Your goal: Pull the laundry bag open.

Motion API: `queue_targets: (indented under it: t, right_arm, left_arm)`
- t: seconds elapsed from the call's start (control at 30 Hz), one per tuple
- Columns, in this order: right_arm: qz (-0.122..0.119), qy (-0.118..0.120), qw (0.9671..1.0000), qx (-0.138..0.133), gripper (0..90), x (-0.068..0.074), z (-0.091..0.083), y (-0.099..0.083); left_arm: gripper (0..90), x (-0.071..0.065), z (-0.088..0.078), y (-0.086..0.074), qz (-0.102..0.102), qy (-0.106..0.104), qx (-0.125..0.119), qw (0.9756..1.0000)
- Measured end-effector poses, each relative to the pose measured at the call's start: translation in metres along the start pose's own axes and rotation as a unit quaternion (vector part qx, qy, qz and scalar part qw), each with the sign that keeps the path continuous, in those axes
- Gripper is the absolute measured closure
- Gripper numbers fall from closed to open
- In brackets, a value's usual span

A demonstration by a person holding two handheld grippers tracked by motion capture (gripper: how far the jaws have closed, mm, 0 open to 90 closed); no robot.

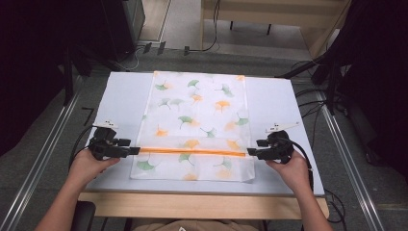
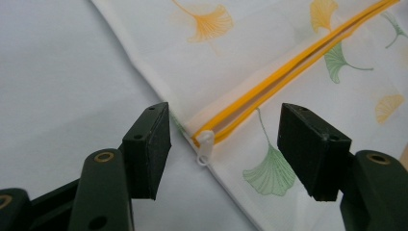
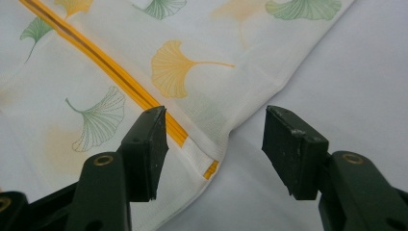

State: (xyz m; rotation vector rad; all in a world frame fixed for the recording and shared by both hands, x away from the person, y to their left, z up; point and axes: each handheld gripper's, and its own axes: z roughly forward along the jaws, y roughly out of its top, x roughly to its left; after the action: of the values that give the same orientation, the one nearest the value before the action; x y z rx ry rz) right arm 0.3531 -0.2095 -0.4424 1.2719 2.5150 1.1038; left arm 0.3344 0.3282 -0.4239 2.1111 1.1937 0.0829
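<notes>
A white fabric bag [image 1: 197,110] printed with green and orange ginkgo leaves lies flat on the white table top [image 1: 120,106]. An orange zipper [image 1: 192,151] runs across it near the front. My left gripper [image 1: 136,150] sits at the zipper's left end, open. In the left gripper view the white zipper pull [image 2: 204,144] lies between the spread jaws of the left gripper [image 2: 223,130], untouched. My right gripper [image 1: 250,153] rests at the zipper's right end, open too. In the right gripper view the right gripper [image 3: 214,125] straddles the bag's corner, where the zipper's end [image 3: 210,169] stops.
The table's wooden front edge [image 1: 192,204] runs below the bag. Metal rails [image 1: 43,159] flank the table on both sides. Cables [image 1: 308,96] trail on the floor at the right, and wooden furniture [image 1: 269,14] stands behind.
</notes>
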Motion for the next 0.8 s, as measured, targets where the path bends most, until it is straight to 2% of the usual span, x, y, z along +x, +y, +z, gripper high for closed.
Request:
queue_targets:
  t: [0.17, 0.27, 0.43, 0.63, 0.8]
  right_arm:
    - [0.001, -0.005, 0.9999, -0.014, 42.7, -0.004, -0.006, -0.001]
    - [0.002, -0.011, 0.9997, -0.021, 42.0, -0.008, -0.009, -0.003]
    - [0.012, -0.022, 0.9991, -0.035, 40.8, -0.019, -0.016, -0.008]
    - [0.022, -0.035, 0.9978, -0.052, 38.6, -0.028, -0.022, -0.011]
    - [0.026, -0.041, 0.9970, -0.059, 36.0, -0.034, -0.022, -0.014]
  left_arm:
    - [36.6, 0.003, -0.006, 0.000, -0.006, 0.008, -0.011, 0.9999]
    - [37.5, 0.006, -0.008, 0.000, -0.017, 0.023, -0.020, 0.9994]
    - [37.6, 0.015, -0.014, -0.002, -0.032, 0.031, -0.027, 0.9986]
    - [37.2, 0.022, -0.019, -0.005, -0.048, 0.041, -0.040, 0.9972]
    - [35.1, 0.030, -0.021, -0.007, -0.060, 0.061, -0.049, 0.9951]
